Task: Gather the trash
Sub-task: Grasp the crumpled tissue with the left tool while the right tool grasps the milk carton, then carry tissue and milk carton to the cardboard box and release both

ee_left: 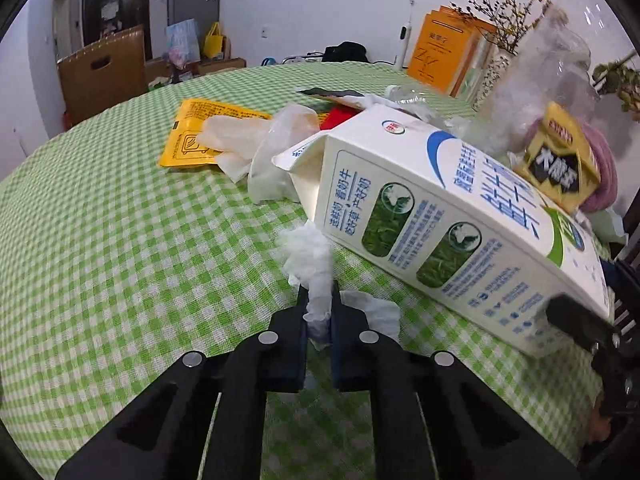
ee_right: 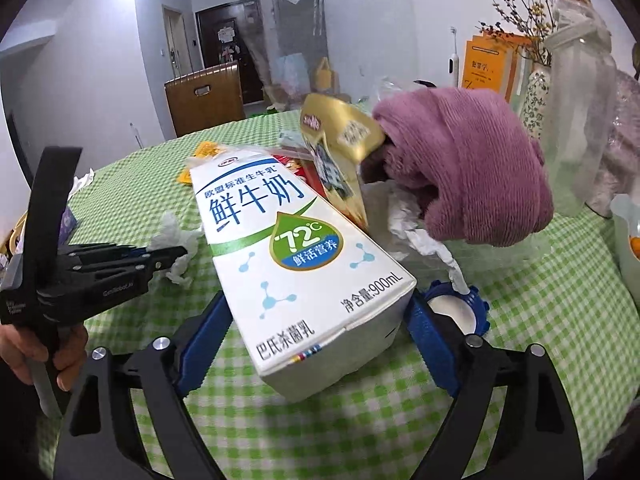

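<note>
A home dining room: checked tablecloth at lower left, front door and fridge at top centre

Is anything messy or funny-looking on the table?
Yes. The milk carton is tipped over, its base pinched in the right gripper. Crumpled tissue is squeezed in the left gripper. Wrappers and a plastic glove lie scattered behind.
</note>
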A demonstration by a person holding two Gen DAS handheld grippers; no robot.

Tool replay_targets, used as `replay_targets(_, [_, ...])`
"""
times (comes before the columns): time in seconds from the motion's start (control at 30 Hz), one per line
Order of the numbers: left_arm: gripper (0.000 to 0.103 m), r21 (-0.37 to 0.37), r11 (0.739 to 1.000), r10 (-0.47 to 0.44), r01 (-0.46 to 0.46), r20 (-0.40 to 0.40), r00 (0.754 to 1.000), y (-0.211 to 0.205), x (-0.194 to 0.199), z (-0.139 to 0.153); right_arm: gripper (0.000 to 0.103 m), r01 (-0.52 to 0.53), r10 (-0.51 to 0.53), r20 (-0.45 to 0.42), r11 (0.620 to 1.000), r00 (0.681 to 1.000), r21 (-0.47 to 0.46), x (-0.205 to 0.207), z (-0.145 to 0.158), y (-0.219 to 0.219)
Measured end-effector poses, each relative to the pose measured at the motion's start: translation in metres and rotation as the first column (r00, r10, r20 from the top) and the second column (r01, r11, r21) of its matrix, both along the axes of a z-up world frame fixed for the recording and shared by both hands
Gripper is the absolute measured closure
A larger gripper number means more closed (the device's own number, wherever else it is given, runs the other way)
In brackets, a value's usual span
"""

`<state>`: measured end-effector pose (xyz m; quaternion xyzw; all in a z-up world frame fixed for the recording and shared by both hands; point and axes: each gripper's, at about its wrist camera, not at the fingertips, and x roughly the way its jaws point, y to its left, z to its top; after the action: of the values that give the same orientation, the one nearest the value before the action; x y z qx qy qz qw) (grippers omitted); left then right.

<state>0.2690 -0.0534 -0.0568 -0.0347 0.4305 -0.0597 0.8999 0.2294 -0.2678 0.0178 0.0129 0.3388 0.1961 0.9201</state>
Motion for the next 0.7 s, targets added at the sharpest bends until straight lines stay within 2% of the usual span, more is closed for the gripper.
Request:
replay_targets(0.2, [0.098, -0.072, 0.997, 0.034, -0.032, 0.031, 0.999, 0.027, -0.004, 0.026, 0.025, -0.013, 0.013, 0.046, 1.000, 0.999, 0.003, -0.030, 0.032, 0.008])
replay_targets(0.4, [0.098, -0.140, 0.986, 0.109, -0.093, 0.109, 0.988, 0.067, -0.010, 0.065, 0.027, -0.026, 0.028, 0.149, 1.000, 0.988, -0.011, -0.062, 0.082, 0.020])
replay_targets(0.6, [0.098, -0.180, 0.977, 0.141, -0.110, 0.168, 0.976, 0.089, -0.025, 0.093, 0.028, -0.031, 0.046, 0.221, 0.997, 0.974, -0.068, -0.081, 0.120, 0.035])
replay_targets(0.7, [0.098, -0.212, 0.972, 0.138, -0.098, 0.181, 0.974, 0.092, -0.028, 0.102, 0.028, -0.025, 0.046, 0.237, 0.996, 0.971, -0.090, -0.089, 0.129, 0.039])
